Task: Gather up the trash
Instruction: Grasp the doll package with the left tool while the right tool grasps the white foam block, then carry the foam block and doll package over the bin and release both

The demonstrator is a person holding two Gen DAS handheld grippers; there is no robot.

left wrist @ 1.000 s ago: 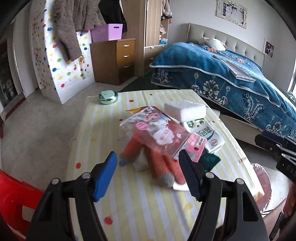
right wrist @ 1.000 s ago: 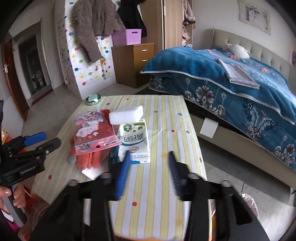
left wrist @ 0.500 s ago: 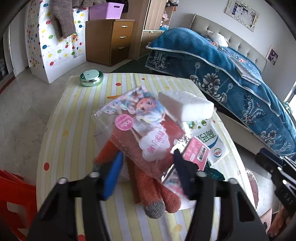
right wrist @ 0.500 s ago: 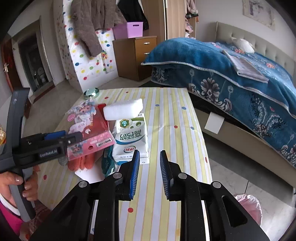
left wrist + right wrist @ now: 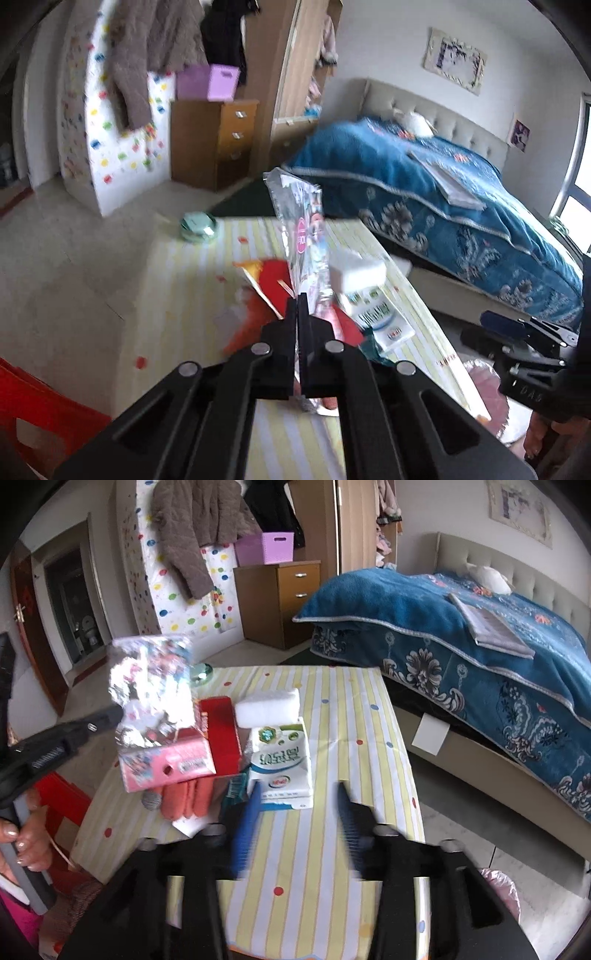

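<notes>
The left claw is pinched tight on the crinkly clear plastic toy packet with a pink card header, lifted clear of the yellow striped desk ahead of it. Light and floppy, the packet probably slips easily; its stiffer card edge looks the surer hold. The right view shows its printed face; the left sees it edge-on. The right claw hovers wide open and empty, just behind the white milk carton.
</notes>
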